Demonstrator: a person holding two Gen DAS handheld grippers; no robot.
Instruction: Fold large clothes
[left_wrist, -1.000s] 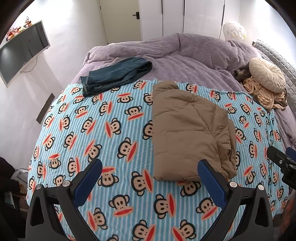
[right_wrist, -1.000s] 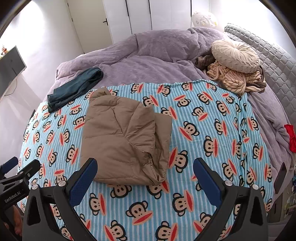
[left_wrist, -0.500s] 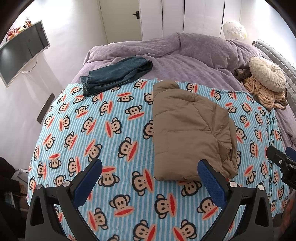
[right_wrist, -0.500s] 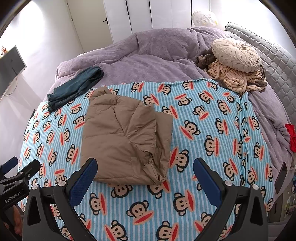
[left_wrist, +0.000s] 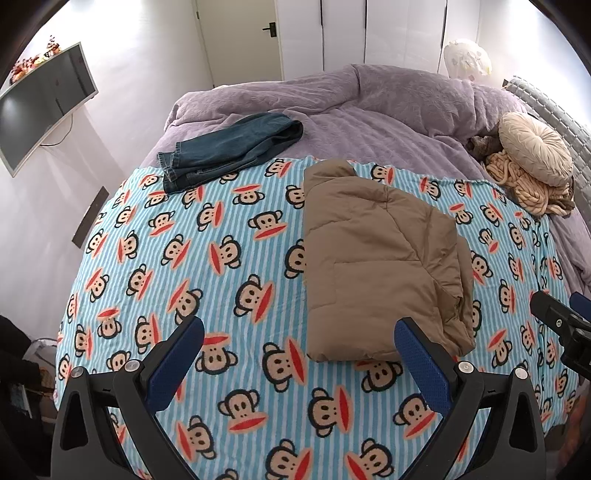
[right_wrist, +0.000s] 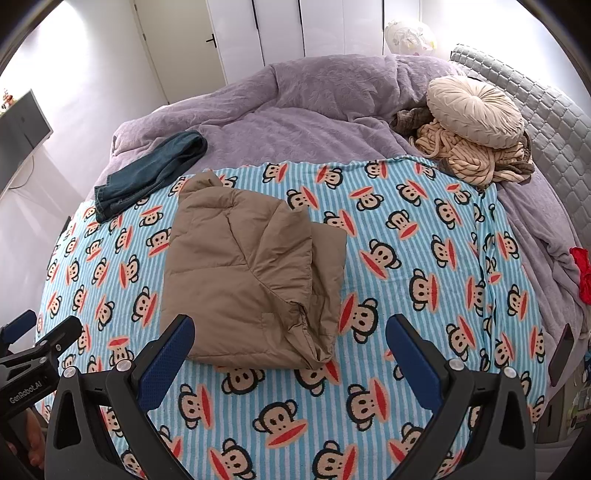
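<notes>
On the bed's monkey-print blanket (left_wrist: 229, 258) the brown jacket (left_wrist: 380, 266) lay folded, both claws, left (left_wrist: 299, 354) and right (right_wrist: 290, 350), released, so the jeans (left_wrist: 229, 147) looked next.

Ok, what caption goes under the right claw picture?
Open right claw hovers over a folded tan puffer jacket on a monkey-print blanket.

My left wrist camera: above foot of bed (left_wrist: 388, 122), facing headward, jacket (left_wrist: 380, 266) right of centre. My right wrist camera: same height, further right, jacket (right_wrist: 247, 273) left of centre. Both share blanket (left_wrist: 221, 258), jeans (left_wrist: 229, 147), cushion (right_wrist: 474, 110). Each glimpses other hand-held gripper at frame edge.
</notes>
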